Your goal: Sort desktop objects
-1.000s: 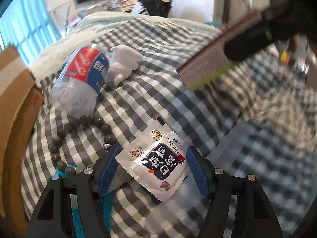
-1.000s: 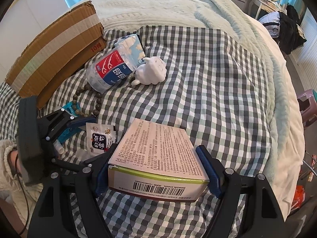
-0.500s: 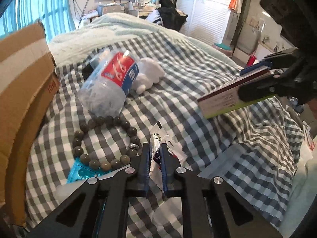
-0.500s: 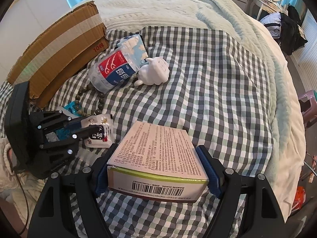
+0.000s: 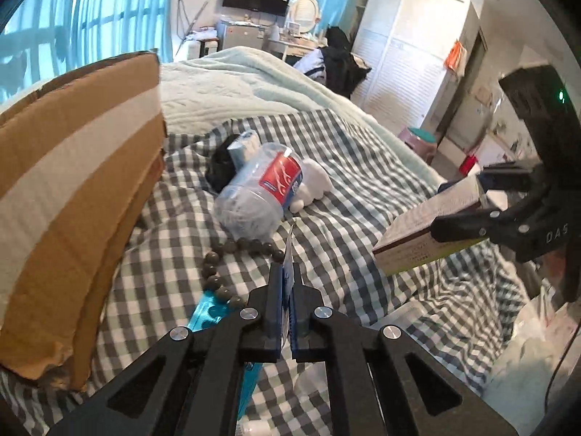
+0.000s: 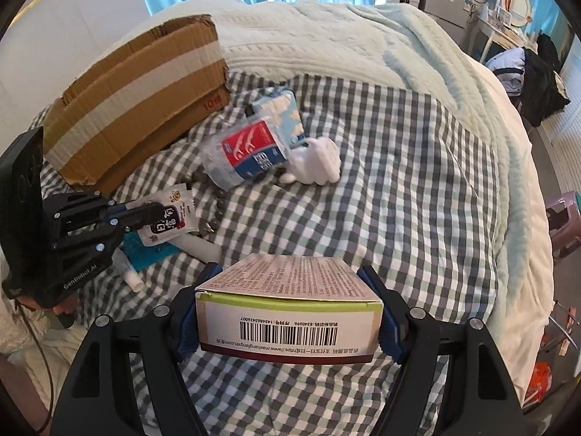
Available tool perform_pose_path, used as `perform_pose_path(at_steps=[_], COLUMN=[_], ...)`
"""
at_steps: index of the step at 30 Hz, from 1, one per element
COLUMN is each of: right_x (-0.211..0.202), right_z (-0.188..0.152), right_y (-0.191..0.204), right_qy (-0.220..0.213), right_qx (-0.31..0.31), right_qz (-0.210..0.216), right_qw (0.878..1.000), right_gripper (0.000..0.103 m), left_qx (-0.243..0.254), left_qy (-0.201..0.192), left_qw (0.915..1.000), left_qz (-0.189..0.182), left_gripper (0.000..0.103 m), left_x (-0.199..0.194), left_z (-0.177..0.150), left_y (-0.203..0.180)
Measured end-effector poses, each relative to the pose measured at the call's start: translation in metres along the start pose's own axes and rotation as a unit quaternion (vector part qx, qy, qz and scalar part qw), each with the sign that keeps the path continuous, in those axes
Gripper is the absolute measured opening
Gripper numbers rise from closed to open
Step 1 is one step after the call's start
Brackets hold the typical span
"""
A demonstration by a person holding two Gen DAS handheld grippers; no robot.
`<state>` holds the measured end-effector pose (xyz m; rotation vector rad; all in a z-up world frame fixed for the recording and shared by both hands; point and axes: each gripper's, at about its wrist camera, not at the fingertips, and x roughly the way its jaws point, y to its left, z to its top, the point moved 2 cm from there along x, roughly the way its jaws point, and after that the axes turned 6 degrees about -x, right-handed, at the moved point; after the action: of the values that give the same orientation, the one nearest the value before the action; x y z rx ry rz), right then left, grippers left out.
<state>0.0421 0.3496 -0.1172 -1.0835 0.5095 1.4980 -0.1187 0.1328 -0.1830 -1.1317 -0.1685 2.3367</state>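
**Both grippers loaded above the checked bedspread**

The left gripper [image 5: 287,283] has its blue-padded jaws pressed together on a small white sachet [image 6: 170,218], seen edge-on in its own camera as a thin sheet rising from between the pads. From the right wrist view the same sachet shows its printed face, with cartoon figures and a dark label, lifted clear of the bed.

The right gripper [image 6: 288,312] is clamped on the two short ends of a medicine carton [image 6: 287,305], its barcode side facing the camera and a green stripe along the top edge. The carton is held level above the bedspread, off to the right in the left wrist view.

Below the left gripper a bead bracelet [image 5: 225,258] lies on the grey-and-white checked bedspread [image 6: 417,200], with a teal blister pack [image 5: 208,309] partly under it. Beyond the beads rests a clear plastic jar [image 5: 254,196] with a red-and-blue label, lying on its side. A white plush toy [image 6: 316,161] touches the jar's far side, and a light blue tissue pack [image 6: 279,109] sits just behind it.

An open cardboard box [image 6: 145,101] with a pale tape stripe stands at the left edge of the bed, near the jar. A mint-green blanket [image 6: 363,43] covers the bed beyond the checked cloth.
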Motion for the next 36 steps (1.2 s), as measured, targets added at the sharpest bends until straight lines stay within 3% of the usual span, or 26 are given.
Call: perform_pose_path(at_steps=[8,15,21,27,31,36], right_x=[-0.018,-0.051,-0.078,-0.090,-0.081,-0.055], right_z=[0.017,0.051,0.096,0.148,0.180,0.207], right_y=[0.021,0.053,0.083,0.121,0.147,0.170], right_qy=[-0.020,-0.065,-0.110,-0.143,-0.156,-0.153], right_qx=[-0.012,-0.041,-0.074,-0.112,-0.114,-0.124], right_qz=[0.001,0.004,0.006,0.021,0.010,0.010], right_qw=[1.000,0.997,0.991,0.983,0.981,0.981], right_gripper=[0.075,0.075,0.075,0.075,0.075,0.075], left_qx=[0.013,-0.020,-0.047,-0.081,-0.106,-0.119], left_qy=[-0.033,-0.080,-0.102,-0.122,-0.127,-0.121], left_qw=[0.9993,0.9965,0.9910,0.9790,0.9695,0.9648], left_qz=[0.013,0.014,0.074,0.141,0.181,0.200], left_gripper=[0.003,0.003,0.003,0.003,0.003,0.003], left_x=[-0.032,-0.076,-0.107,-0.137,-0.148,-0.151], left_z=[0.010,0.040,0.072,0.091,0.090,0.082], left_y=[-0.003,0.001,0.019,0.061,0.092,0.121])
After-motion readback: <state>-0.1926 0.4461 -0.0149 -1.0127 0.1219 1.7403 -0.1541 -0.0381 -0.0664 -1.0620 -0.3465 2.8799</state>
